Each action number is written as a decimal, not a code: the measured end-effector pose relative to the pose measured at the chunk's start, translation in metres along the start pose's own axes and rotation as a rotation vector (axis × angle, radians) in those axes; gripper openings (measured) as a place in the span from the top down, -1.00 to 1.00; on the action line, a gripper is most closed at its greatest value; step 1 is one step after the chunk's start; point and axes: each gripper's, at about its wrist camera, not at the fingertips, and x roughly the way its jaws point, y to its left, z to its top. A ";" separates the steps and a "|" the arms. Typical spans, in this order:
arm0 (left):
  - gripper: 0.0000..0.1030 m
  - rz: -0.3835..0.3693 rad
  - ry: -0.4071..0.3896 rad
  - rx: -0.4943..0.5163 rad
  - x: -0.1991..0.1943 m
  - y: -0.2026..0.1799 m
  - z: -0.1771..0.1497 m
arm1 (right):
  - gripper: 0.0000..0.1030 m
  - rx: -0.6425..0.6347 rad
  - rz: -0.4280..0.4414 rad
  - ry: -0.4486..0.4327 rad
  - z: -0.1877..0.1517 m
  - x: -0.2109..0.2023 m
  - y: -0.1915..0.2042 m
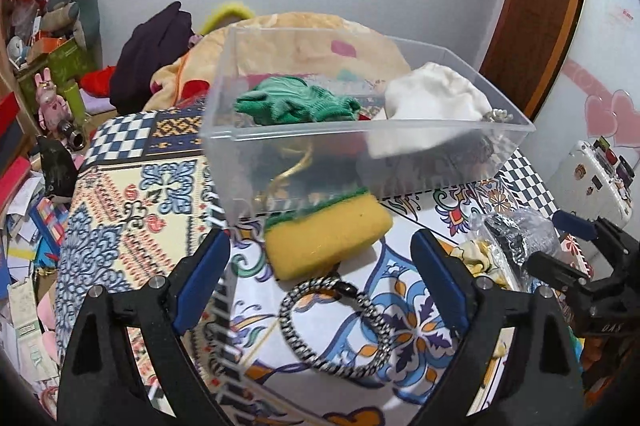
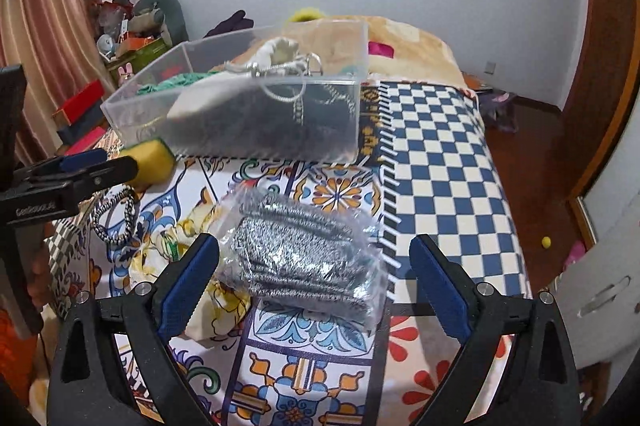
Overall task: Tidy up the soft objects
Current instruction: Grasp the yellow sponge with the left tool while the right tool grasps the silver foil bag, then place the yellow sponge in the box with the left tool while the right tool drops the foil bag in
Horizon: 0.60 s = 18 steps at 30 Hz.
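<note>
A clear plastic bin (image 1: 224, 130) (image 2: 132, 114) stands on the patterned table and holds a green cloth (image 1: 296, 102), a white cloth (image 1: 432, 98) and dark items. A yellow sponge with a green top (image 1: 324, 238) (image 2: 154, 156) lies against the bin's front. A black-and-white braided loop (image 1: 340, 326) (image 2: 116, 214) lies nearer. My left gripper (image 1: 320, 262) is open, its fingers on either side of the sponge and loop. My right gripper (image 2: 314, 266) is open around a clear bag of grey knit fabric (image 2: 304, 254) (image 1: 516, 238). A yellow-patterned cloth (image 2: 208, 290) lies beside the bag.
The patterned tablecloth (image 2: 440, 166) ends at the right, where the floor drops away. A bed with an orange blanket (image 1: 304, 38) is behind the bin. Cluttered shelves and boxes (image 1: 52, 66) stand at the left. A white suitcase (image 1: 592, 178) stands at the right.
</note>
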 end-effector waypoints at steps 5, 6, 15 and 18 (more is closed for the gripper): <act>-0.58 0.006 -0.001 0.020 0.008 -0.008 0.001 | -0.21 -0.003 0.036 0.022 -0.002 0.003 0.002; -0.51 0.004 0.002 0.021 0.009 -0.009 0.001 | -0.16 -0.006 0.034 0.019 -0.002 0.002 0.003; -0.20 -0.013 0.009 0.022 0.009 -0.010 -0.001 | 0.22 -0.004 0.035 -0.002 0.001 -0.004 0.000; -0.20 -0.016 -0.010 0.021 0.000 -0.008 -0.001 | 0.24 0.001 0.027 -0.022 0.005 -0.011 -0.002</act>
